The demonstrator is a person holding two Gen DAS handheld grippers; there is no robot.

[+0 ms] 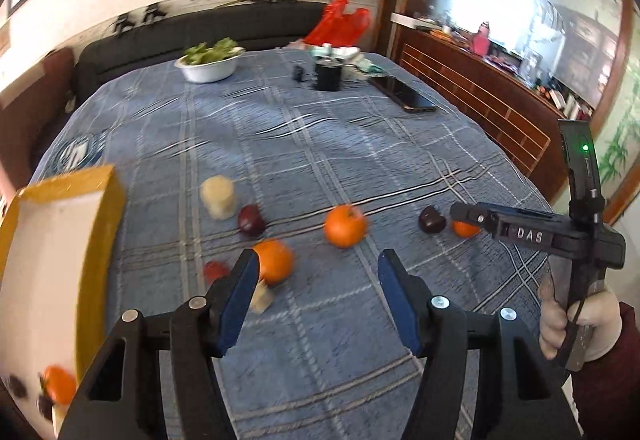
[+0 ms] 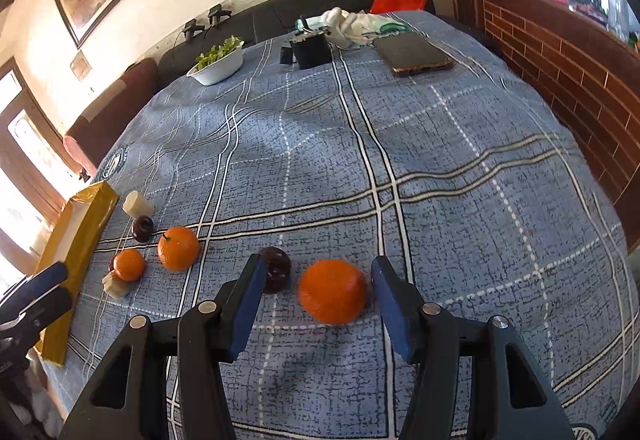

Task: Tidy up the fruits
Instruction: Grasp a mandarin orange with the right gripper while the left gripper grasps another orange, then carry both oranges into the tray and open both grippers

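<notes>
Right gripper jaws released, orange between; left gripper jaws released, empty

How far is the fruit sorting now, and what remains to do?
Early stage. The yellow box already holds at least one orange and some dark pieces. The right gripper is open around an orange on the cloth; the left gripper is open and empty. Two more oranges, dark fruits and pale pieces remain on the table.
</notes>
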